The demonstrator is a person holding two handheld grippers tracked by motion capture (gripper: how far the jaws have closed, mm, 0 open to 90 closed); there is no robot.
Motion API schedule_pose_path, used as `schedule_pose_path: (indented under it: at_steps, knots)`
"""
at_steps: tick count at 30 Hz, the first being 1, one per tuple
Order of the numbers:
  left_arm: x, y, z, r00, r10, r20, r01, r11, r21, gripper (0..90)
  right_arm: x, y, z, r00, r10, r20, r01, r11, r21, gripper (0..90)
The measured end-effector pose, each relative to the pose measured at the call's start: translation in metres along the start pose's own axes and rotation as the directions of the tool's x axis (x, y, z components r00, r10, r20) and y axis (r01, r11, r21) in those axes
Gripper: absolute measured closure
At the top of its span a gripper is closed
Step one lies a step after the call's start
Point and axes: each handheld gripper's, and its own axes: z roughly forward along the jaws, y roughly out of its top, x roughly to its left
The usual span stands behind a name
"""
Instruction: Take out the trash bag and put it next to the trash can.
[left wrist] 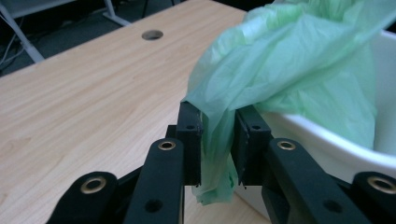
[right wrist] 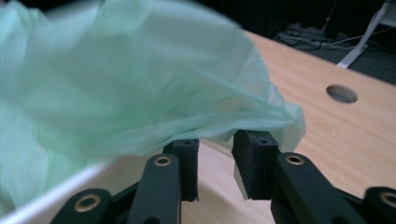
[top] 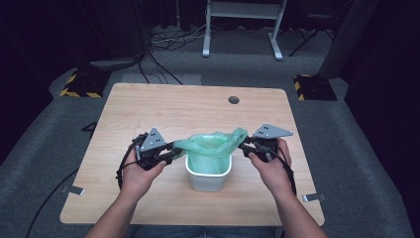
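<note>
A white bin (top: 208, 179) stands near the front middle of the wooden table (top: 163, 106). A thin green bag (top: 213, 144) sits in it and is pulled out wide above the rim. My left gripper (top: 174, 151) is at the bin's left. In the left gripper view the left gripper (left wrist: 217, 140) is shut on a bunched fold of the bag (left wrist: 289, 70), beside the bin's wall (left wrist: 327, 149). My right gripper (top: 244, 146) is at the bin's right. Its jaws (right wrist: 215, 158) stand apart with bare table between them, and the bag's edge (right wrist: 116, 93) drapes over their tips above the bin's rim (right wrist: 51, 198).
A round cable hole (top: 234, 99) lies in the far part of the tabletop. Beyond the table are floor cables (top: 168, 39), a white desk frame (top: 242, 20) and two yellow-and-black striped blocks (top: 79, 85) (top: 312, 87). A person's forearms enter from the bottom.
</note>
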Motion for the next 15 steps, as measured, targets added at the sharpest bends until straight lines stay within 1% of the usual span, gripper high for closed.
schedule_pose_path:
  at_steps: [1, 3, 4, 5, 8, 10, 11, 12, 13, 14, 15]
  knots:
    - [0.0, 0.002, 0.0, 1.0, 0.004, -0.003, -0.004, 1.0, -0.003, 76.5, 0.001, 0.005, 0.0, 1.0, -0.003, 0.003, 0.003, 1.0, -0.01, 68.2]
    - [-0.002, 0.006, -0.001, 0.9999, 0.007, 0.007, -0.007, 1.0, -0.005, 78.3, 0.003, 0.013, 0.0, 0.9999, -0.011, 0.004, 0.011, 1.0, -0.029, 65.6]
    - [-0.002, 0.008, -0.001, 0.9997, 0.023, -0.001, -0.023, 0.9997, -0.007, 79.3, 0.005, 0.016, 0.001, 0.9999, -0.014, -0.002, 0.014, 0.999, -0.038, 63.8]
    - [-0.004, 0.01, -0.001, 0.9997, 0.021, 0.009, -0.021, 0.9997, -0.009, 79.8, 0.008, 0.019, 0.002, 0.9999, -0.012, -0.011, 0.012, 0.999, -0.046, 62.0]
    - [-0.006, 0.017, -0.002, 0.9995, 0.03, 0.01, -0.03, 0.9994, -0.019, 82.0, 0.017, 0.029, 0.005, 0.999, -0.01, -0.044, 0.006, 0.997, -0.07, 56.7]
    - [-0.007, 0.02, -0.002, 0.9994, 0.029, 0.021, -0.029, 0.9994, -0.02, 83.3, 0.023, 0.034, 0.009, 0.9977, -0.016, -0.066, 0.011, 0.997, -0.081, 52.9]
    - [-0.008, 0.022, -0.002, 0.9992, 0.035, 0.017, -0.034, 0.9991, -0.025, 83.7, 0.026, 0.037, 0.011, 0.9962, -0.023, -0.084, 0.016, 0.996, -0.086, 50.1]
    - [-0.008, 0.025, -0.001, 0.9991, 0.031, 0.029, -0.03, 0.9993, -0.024, 84.1, 0.03, 0.039, 0.013, 0.9936, -0.034, -0.108, 0.024, 0.996, -0.089, 47.2]
    - [-0.008, 0.027, -0.001, 0.9989, 0.04, 0.026, -0.039, 0.9989, -0.025, 84.6, 0.034, 0.041, 0.015, 0.9907, -0.042, -0.129, 0.03, 0.996, -0.087, 44.4]
    - [-0.009, 0.029, 0.0, 0.9988, 0.04, 0.027, -0.04, 0.9988, -0.03, 85.0, 0.037, 0.043, 0.018, 0.9879, -0.056, -0.145, 0.045, 0.996, -0.08, 41.5]
    - [-0.011, 0.032, 0.001, 0.9986, 0.033, 0.041, -0.032, 0.999, -0.031, 85.4, 0.04, 0.045, 0.02, 0.9854, -0.067, -0.157, 0.057, 0.996, -0.07, 38.1]
